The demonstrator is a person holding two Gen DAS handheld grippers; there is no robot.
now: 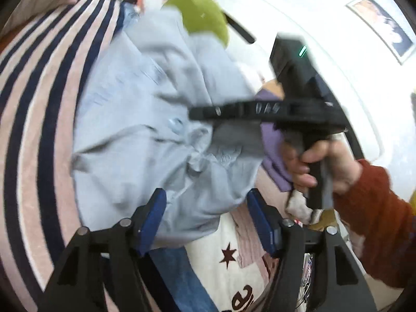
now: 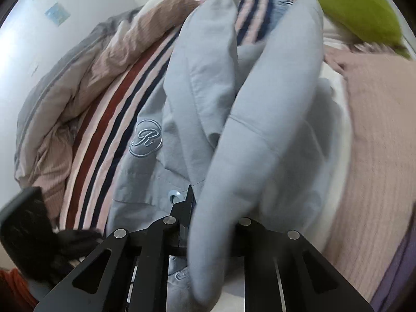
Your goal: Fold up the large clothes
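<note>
I am working two hand-held tongs over a bed [image 1: 39, 104] covered by a striped blanket in pink, navy and rust. The thing to fold, a pale blue-grey hoodie [image 1: 135, 130], lies bunched near the middle of the bed, running lengthwise away from me towards the far edge, where a lime-green cushion [image 1: 205, 18] sits just beside it.

My left tongs [image 1: 206, 221] stand wide apart, with blue pads [image 1: 156, 218] on each side. The near hem of the hoodie lies between them, but the pads do not press it, so I judge nothing is held there.

My right tongs [image 2: 192, 208] are drawn narrow and seem to pinch a fold of the hoodie: a thick roll of cloth drapes over their right side towards the camera. From the left view they reach in from the right edge of the bed, held level across the cloth by a hand [image 1: 319, 166] in a rust-red knitted sleeve [image 1: 377, 221], tip pointing left.

A stitched oval badge [image 2: 147, 139] with a letter R shows on the hoodie's left side. The right hand is nearer the cloth's middle, so I judge the next fold turns on it carrying that pinch along the garment's length.
</note>
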